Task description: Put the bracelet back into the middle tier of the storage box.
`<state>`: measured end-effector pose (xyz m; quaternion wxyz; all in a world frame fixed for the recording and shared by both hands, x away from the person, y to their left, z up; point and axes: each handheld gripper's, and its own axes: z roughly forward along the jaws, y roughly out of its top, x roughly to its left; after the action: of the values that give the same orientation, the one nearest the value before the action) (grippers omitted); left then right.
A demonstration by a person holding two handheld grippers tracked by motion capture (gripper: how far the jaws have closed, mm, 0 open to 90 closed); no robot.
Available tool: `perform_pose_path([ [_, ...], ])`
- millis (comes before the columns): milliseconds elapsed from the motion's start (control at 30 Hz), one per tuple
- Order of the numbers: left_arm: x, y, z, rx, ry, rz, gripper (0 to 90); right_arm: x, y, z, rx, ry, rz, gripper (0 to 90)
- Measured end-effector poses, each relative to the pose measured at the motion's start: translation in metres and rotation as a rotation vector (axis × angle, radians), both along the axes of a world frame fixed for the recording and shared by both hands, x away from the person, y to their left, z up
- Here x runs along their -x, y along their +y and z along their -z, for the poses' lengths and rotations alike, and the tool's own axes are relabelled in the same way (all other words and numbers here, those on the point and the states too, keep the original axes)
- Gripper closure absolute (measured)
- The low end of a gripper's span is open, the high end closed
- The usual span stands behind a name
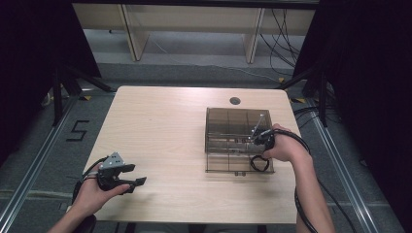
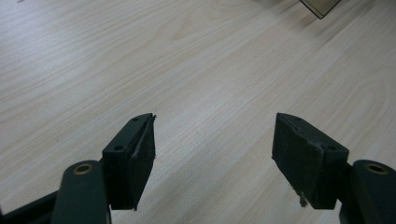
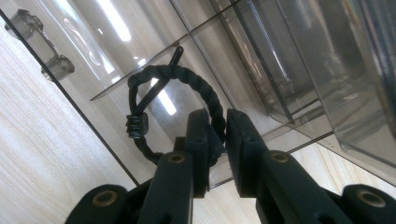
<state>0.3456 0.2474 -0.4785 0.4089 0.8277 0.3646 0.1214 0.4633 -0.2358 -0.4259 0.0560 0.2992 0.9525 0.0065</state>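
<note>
Left tongs point(image 1: 137, 183): held in the left hand point(image 1: 92, 194) near the table's front left corner; the jaws are seen spread wide apart in the left gripper view point(image 2: 212, 158), with nothing gripped and bare wood between them.
Table point(image 1: 160, 126): light wood grain, a round hole set near its far edge.
Clear box point(image 1: 233, 138): smoky, see-through, with compartments; it is placed on the right half of the table.
Black cord loop point(image 3: 187, 93): braided, with a small slider on it; it is pinched against the box's front part, near the table's front right.
Right tongs point(image 3: 217, 135): closed down on the cord loop, held by the right hand point(image 1: 284, 145).
</note>
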Motion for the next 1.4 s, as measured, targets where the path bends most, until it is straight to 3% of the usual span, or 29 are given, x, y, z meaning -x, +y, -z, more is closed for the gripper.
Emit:
perform_pose_path([
  [167, 0.000, -0.001, 0.001, 0.013, 0.011, -0.013, 30.0, 0.000, -0.001, -0.005, -0.006, -0.011, 0.002, 76.7],
  [233, 0.000, -0.001, 0.001, 0.009, -0.001, -0.006, 30.0, -0.001, -0.002, -0.006, -0.006, -0.011, -0.023, 77.9],
  [300, 0.000, -0.001, 0.001, 0.009, -0.001, -0.006, 30.0, 0.001, 0.000, -0.006, -0.001, -0.014, 0.000, 81.0],
  [367, 0.000, 0.000, 0.000, 0.003, 0.000, 0.000, 30.1, 0.002, 0.000, -0.005, -0.009, 0.009, -0.002, 83.3],
  [433, 0.000, 0.000, 0.000, 0.000, 0.000, 0.001, 30.0, 0.000, -0.001, -0.003, -0.003, 0.008, -0.034, 86.0],
  [467, 0.000, 0.000, 0.000, -0.002, 0.001, 0.001, 30.0, 0.001, 0.000, -0.002, 0.005, 0.001, -0.023, 87.1],
  [733, 0.000, 0.000, 0.000, 0.000, 0.001, 0.001, 30.0, 0.000, 0.000, -0.001, 0.006, 0.009, -0.033, 89.1],
  [833, 0.000, 0.000, 0.000, 0.000, 0.000, 0.000, 30.0, 0.002, 0.001, -0.002, 0.003, 0.014, -0.013, 87.9],
  [933, 0.000, 0.000, 0.000, -0.001, 0.000, 0.000, 30.0, 0.001, -0.002, -0.002, -0.002, 0.012, -0.040, 86.0],
  [1000, 0.000, 0.000, 0.000, -0.001, 0.000, 0.000, 30.0, 0.004, -0.002, -0.004, -0.018, 0.025, -0.004, 84.8],
  [1367, 0.000, 0.000, 0.000, -0.001, -0.002, 0.001, 30.1, 0.012, -0.011, -0.017, -0.026, 0.038, 0.042, 78.6],
  [1400, 0.000, 0.000, 0.000, 0.000, -0.002, 0.001, 30.0, 0.011, -0.013, -0.017, -0.027, 0.037, 0.028, 78.1],
])
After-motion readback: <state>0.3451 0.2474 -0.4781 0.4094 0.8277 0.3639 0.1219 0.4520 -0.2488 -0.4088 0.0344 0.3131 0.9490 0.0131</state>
